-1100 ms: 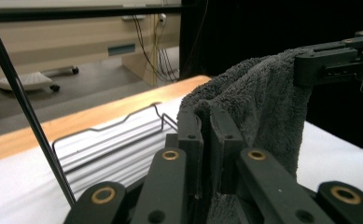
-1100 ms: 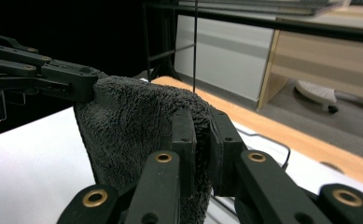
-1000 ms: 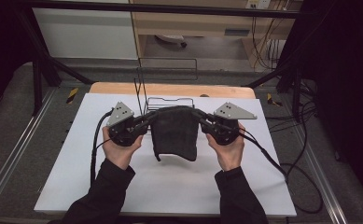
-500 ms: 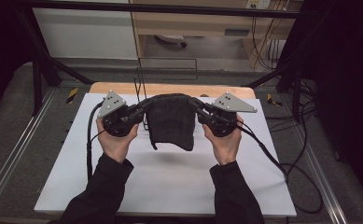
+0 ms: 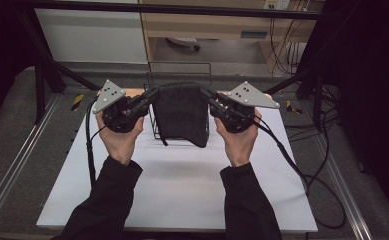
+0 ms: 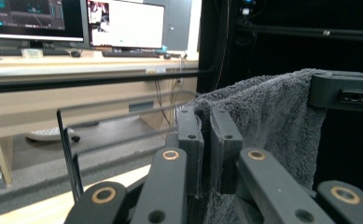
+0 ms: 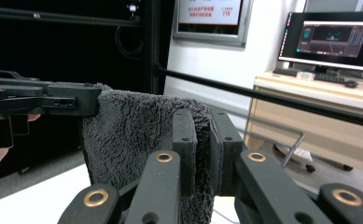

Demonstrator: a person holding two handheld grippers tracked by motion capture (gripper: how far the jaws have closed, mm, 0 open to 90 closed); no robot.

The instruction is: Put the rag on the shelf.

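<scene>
A dark grey towel (image 5: 182,112) hangs in the air above the far part of the white table (image 5: 182,195), stretched between the two grippers and drooping below them in front of a black wire rack (image 5: 154,107). The high view shows its whole outline, the rack behind it and the bare tabletop under it; the gripper views instead show its fluffy pile up close. In the left gripper view the towel (image 6: 272,116) fills the right half, and one corner is pinched between the closed jaws of the left gripper (image 6: 206,140), with the other gripper's black jaw holding the far top corner. The right gripper view mirrors this: the right gripper (image 7: 202,140) is clamped on the near corner of the towel (image 7: 132,135), the left one gripping the far corner. In the high view the left gripper (image 5: 149,97) and right gripper (image 5: 207,96) sit at the towel's upper corners, level with each other. The lower part of the rack is hidden behind the cloth, and the towel's bottom edge is cut off in both gripper views
</scene>
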